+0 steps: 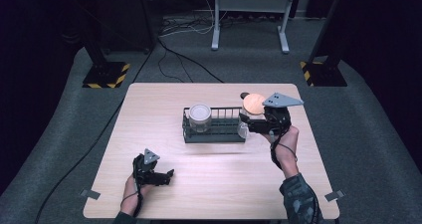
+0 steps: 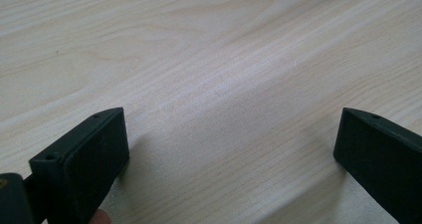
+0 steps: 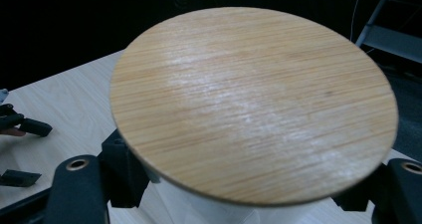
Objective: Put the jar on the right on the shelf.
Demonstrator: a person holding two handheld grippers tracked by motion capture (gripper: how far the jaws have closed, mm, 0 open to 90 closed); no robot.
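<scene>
Table (image 1: 149,109): light wood-grain top, rectangular with rounded corners, standing on grey carpeted floor (image 1: 59,134). The grain is running in long pale streaks across the surface in the left gripper view.

Lying directly on it:
- One black wire rack (image 1: 215,127), sitting right of the middle, long side across the table.
- One left gripper (image 1: 158,176), resting near the front left edge with a hand around it, its jaws standing wide apart on bare wood.

Two small grey tabs (image 1: 90,194) are sticking out at the front corners.
</scene>
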